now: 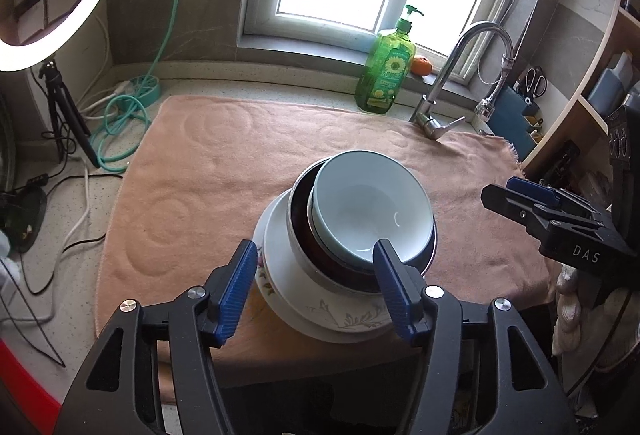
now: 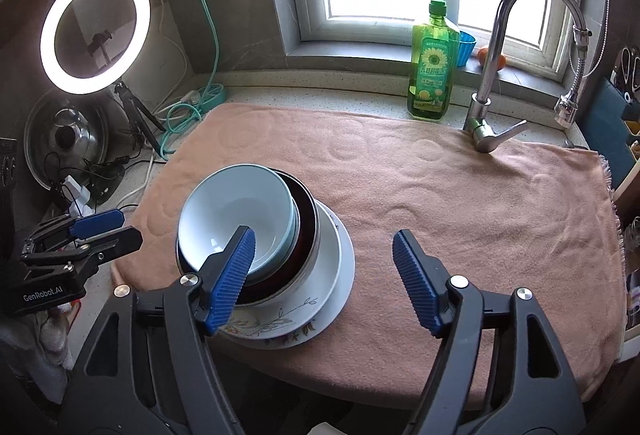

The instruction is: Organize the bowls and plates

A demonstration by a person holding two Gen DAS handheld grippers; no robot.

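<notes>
Pale blue bowl (image 1: pixel 372 211) sits nested in a dark bowl (image 2: pixel 308 231) on stacked plates (image 2: pixel 336 267) near the towel-covered tabletop's (image 2: pixel 480 215) front edge. Looks basically done; left hand-held gripper (image 1: pixel 316 287) and right hand-held gripper (image 2: pixel 324 275) both spread, empty.

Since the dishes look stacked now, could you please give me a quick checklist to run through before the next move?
1. Left claw open, nothing between its fingers: ok.
2. Right claw open, nothing held: ok.
3. Light blue bowl nested in the dark bowl: ok, though it sits off-centre.
4. Dark bowl resting on the white plates: ok.
5. Stack fully on the pink towel, away from the tap: ok.
6. Stack level and steady: cannot tell.
</notes>
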